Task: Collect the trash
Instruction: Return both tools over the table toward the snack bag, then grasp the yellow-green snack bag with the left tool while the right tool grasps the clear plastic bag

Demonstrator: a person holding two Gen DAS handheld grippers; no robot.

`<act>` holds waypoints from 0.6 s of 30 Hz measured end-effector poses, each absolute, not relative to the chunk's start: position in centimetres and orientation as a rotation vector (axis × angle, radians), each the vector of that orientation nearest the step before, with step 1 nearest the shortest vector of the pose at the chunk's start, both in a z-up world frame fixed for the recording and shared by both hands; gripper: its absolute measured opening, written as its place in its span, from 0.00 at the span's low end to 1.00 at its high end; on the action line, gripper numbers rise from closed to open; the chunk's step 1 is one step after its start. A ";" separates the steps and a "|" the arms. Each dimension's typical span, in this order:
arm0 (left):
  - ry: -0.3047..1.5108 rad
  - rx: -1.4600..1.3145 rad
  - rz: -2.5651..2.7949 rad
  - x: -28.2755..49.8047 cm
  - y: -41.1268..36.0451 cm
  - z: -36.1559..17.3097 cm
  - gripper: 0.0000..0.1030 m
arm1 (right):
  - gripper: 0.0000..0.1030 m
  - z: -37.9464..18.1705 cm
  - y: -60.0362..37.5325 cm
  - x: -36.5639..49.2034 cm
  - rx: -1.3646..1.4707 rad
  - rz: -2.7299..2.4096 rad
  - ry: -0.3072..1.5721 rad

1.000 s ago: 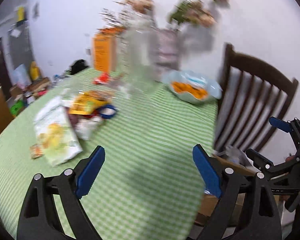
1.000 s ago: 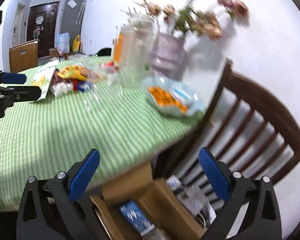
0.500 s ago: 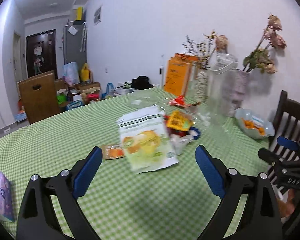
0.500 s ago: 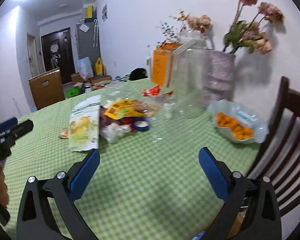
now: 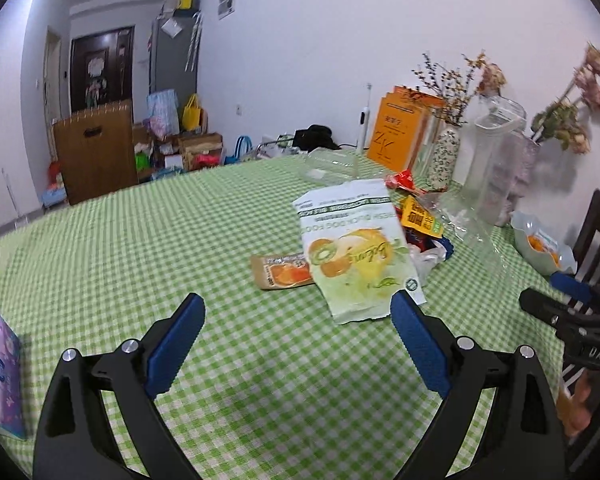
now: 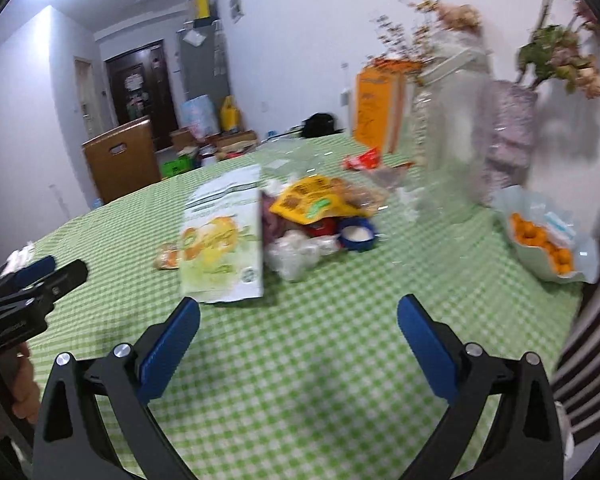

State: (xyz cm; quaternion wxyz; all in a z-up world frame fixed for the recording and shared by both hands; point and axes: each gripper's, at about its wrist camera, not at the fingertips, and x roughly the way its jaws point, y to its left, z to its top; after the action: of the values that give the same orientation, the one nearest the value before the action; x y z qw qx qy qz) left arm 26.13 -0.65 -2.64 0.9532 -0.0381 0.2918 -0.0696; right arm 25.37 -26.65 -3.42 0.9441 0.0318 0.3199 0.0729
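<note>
A pile of trash lies on the green checked tablecloth (image 5: pixel 140 240). Its biggest piece is a flat white and green fruit-print bag (image 5: pixel 356 256), also in the right wrist view (image 6: pixel 224 240). A small orange sachet (image 5: pixel 280 272) lies beside it. A yellow wrapper (image 6: pixel 312 200), a crumpled clear bag (image 6: pixel 296 252), a blue cap (image 6: pixel 358 236) and a red wrapper (image 6: pixel 362 159) lie behind. My left gripper (image 5: pixel 296 340) is open and empty, just short of the bag. My right gripper (image 6: pixel 298 344) is open and empty, in front of the pile.
A clear jar (image 5: pixel 496 160), vases with dried flowers (image 5: pixel 444 160), an orange box (image 5: pixel 400 132) and a bowl of oranges (image 6: pixel 548 244) stand at the back right. A dark wooden chair (image 5: pixel 596 232) is at the right. A purple tissue pack (image 5: pixel 0 372) lies at the left edge.
Both grippers swung left from the chair and cardboard box side and came over the table, facing the trash pile. The pile now sits closer in both views. Both stay open.
</note>
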 end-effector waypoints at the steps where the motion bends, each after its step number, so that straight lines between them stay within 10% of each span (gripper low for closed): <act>1: 0.601 -0.097 -0.143 26.4 -0.2 -2.9 0.88 | 0.93 -3.7 -26.3 25.9 0.074 0.183 0.664; 18: 0.657 -0.086 -0.117 29.2 0.1 -4.1 0.88 | 0.41 -10.3 -23.0 35.6 0.290 0.351 0.858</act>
State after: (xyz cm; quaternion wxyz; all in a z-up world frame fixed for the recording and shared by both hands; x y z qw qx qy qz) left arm 29.17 0.06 -4.11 0.9440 -0.0421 0.3223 -0.0573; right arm 35.62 -23.02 -10.26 0.8843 0.1395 0.4123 0.1689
